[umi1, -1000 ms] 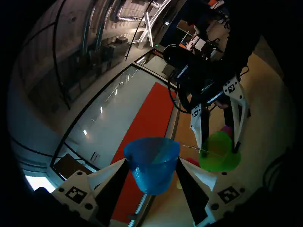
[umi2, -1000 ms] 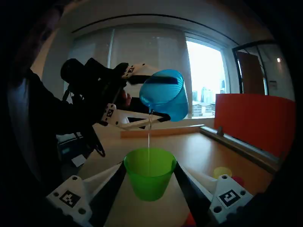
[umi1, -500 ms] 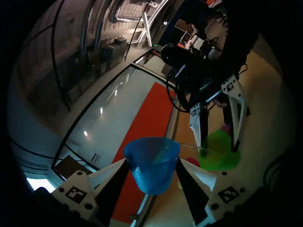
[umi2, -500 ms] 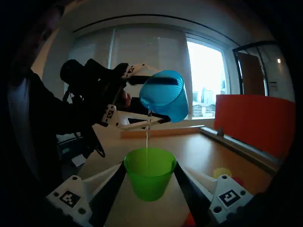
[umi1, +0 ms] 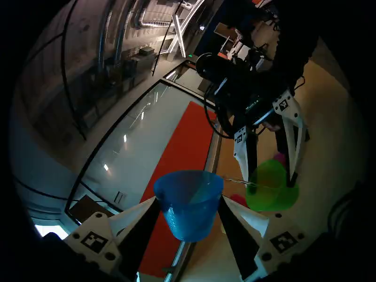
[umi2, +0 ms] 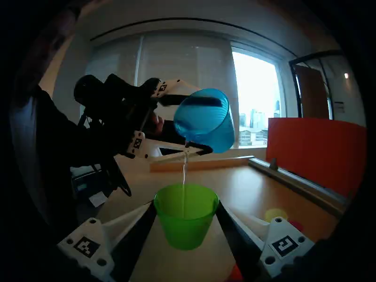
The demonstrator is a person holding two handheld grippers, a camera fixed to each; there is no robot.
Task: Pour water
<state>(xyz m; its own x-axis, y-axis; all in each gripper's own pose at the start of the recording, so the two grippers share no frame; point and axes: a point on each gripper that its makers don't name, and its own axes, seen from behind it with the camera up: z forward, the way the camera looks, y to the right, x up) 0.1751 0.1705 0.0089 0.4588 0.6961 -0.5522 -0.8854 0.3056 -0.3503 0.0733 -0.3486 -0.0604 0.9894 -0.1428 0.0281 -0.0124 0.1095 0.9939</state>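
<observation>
The blue cup [umi2: 204,120] is clamped between the fingers of the left tongs [umi1: 188,203] and tilted steeply above the green cup [umi2: 185,223]. The green cup is gripped upright by the right tongs [umi2: 185,207], over the wooden tabletop [umi2: 254,184]. A thin stream of water [umi2: 184,170] is seen falling from the blue cup's lowest rim into the green cup's mouth, close to its centre.

For a clean pour, the tilt is best increased gently, so that the stream is not thickened or thrown past the rim. The green cup should be held level and directly beneath the pouring lip. How much water is left in the blue cup cannot be told.

Both cups are made of smooth, translucent plastic, tapered toward the base, with round open rims. Such thin walls are judged likely to flex, so a firm but moderate squeeze is advised. The tabletop is of pale, matte wood.
</observation>
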